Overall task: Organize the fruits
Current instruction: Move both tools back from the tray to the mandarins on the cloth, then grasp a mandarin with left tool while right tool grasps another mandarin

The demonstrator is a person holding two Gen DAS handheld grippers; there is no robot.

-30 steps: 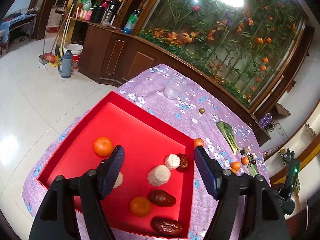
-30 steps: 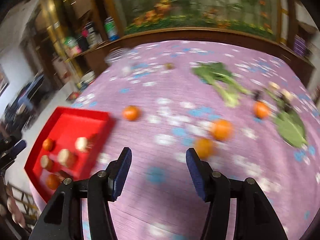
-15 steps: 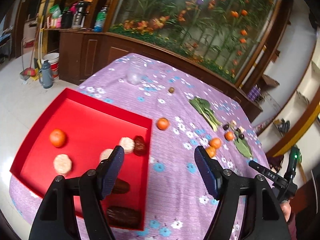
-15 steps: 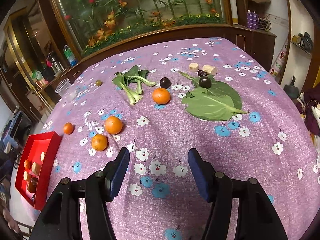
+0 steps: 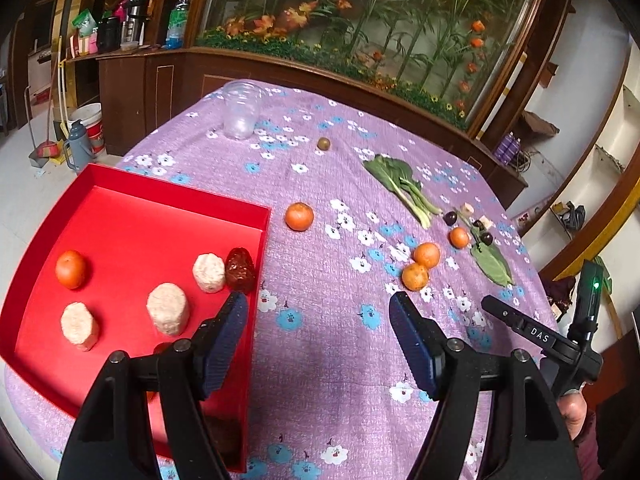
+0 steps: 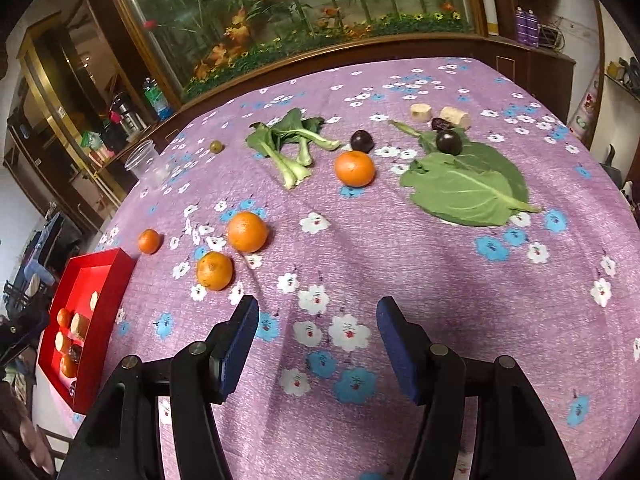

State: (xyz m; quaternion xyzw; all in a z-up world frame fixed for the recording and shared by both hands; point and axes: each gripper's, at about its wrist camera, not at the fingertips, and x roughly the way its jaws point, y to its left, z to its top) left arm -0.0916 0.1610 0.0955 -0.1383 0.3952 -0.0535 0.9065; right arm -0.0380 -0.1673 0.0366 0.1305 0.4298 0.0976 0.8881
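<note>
A red tray [image 5: 132, 184] sits at the table's left end, holding an orange [image 5: 71, 269], pale cylinders [image 5: 168, 314] and a dark date [image 5: 240, 270]. My left gripper [image 5: 316, 320] is open and empty, over the tray's right edge. Loose oranges lie on the purple cloth: one near the tray [image 5: 299, 216], two together [image 6: 247, 231] [image 6: 214, 271], one further [image 6: 355, 168]. Dark plums [image 6: 362, 141] [image 6: 449, 141] lie beyond. My right gripper [image 6: 316, 320] is open and empty, just short of the paired oranges.
Bok choy [image 6: 290, 140] and a large green leaf [image 6: 464, 186] lie on the cloth. A clear plastic cup [image 5: 241, 109] stands far left. A small green fruit [image 5: 323, 143] and pale chunks [image 6: 455, 115] lie further back. A wooden counter runs behind the table.
My left gripper has swung right, from over the tray's inside to its right edge. My right gripper has moved closer to the paired oranges. Both stay open and empty.
</note>
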